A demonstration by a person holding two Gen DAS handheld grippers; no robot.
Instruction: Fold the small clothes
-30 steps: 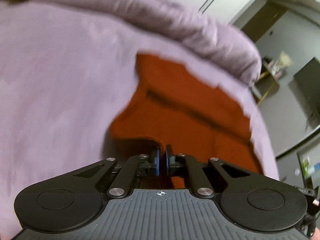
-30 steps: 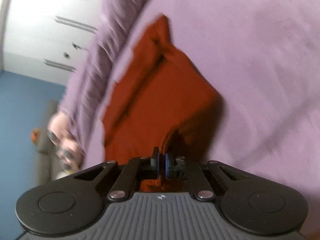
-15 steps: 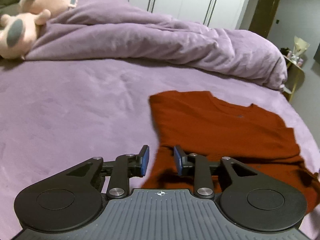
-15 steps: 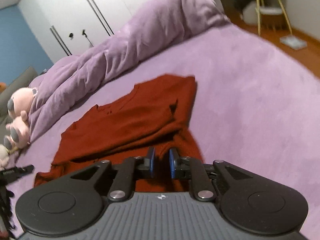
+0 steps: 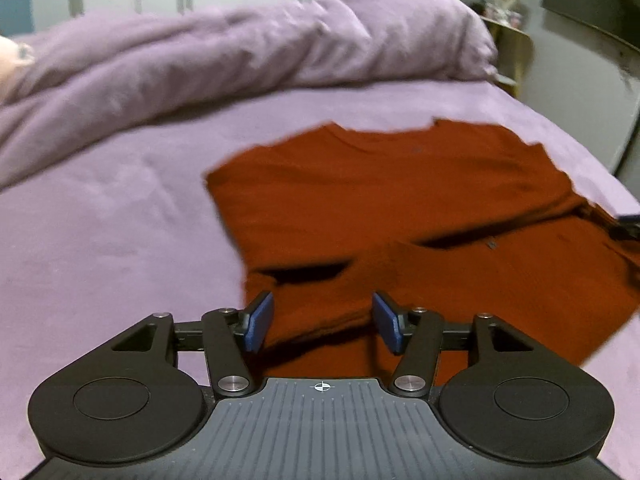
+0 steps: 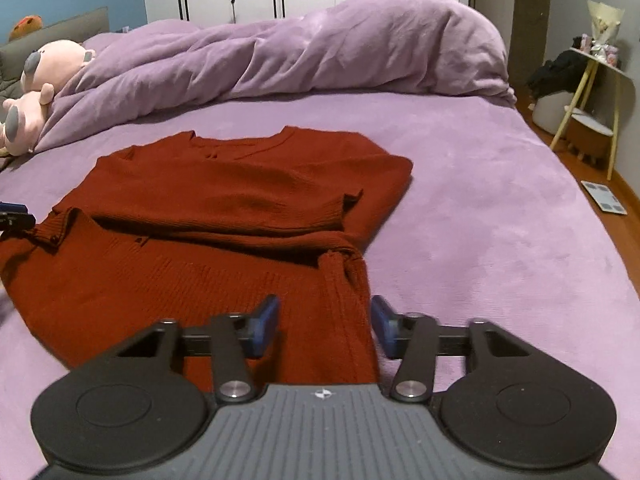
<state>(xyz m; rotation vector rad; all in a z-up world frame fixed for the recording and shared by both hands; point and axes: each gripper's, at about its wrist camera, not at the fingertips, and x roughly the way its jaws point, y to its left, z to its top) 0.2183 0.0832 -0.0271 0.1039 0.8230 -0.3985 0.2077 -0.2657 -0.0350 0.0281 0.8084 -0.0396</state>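
Observation:
A rust-red knit sweater (image 6: 224, 216) lies flat on the purple bed, its sleeves folded across the body. It also shows in the left wrist view (image 5: 400, 208). My left gripper (image 5: 323, 322) is open and empty, its jaws spread just above the sweater's near left hem. My right gripper (image 6: 324, 326) is open and empty over the sweater's near right hem. The left gripper's blue tip (image 6: 12, 214) shows at the left edge of the right wrist view. The right gripper's tip (image 5: 628, 226) shows at the right edge of the left wrist view.
A rumpled purple duvet (image 6: 280, 56) is heaped along the far side of the bed (image 6: 500, 220). A pink plush toy (image 6: 44, 80) lies at the far left. White wardrobes stand behind. A side table (image 6: 600, 80) and wooden floor lie to the right.
Both grippers were shut on the sweater a second ago, carrying it. They laid it down, opened wide and let go. The sweater now rests flat on the bed.

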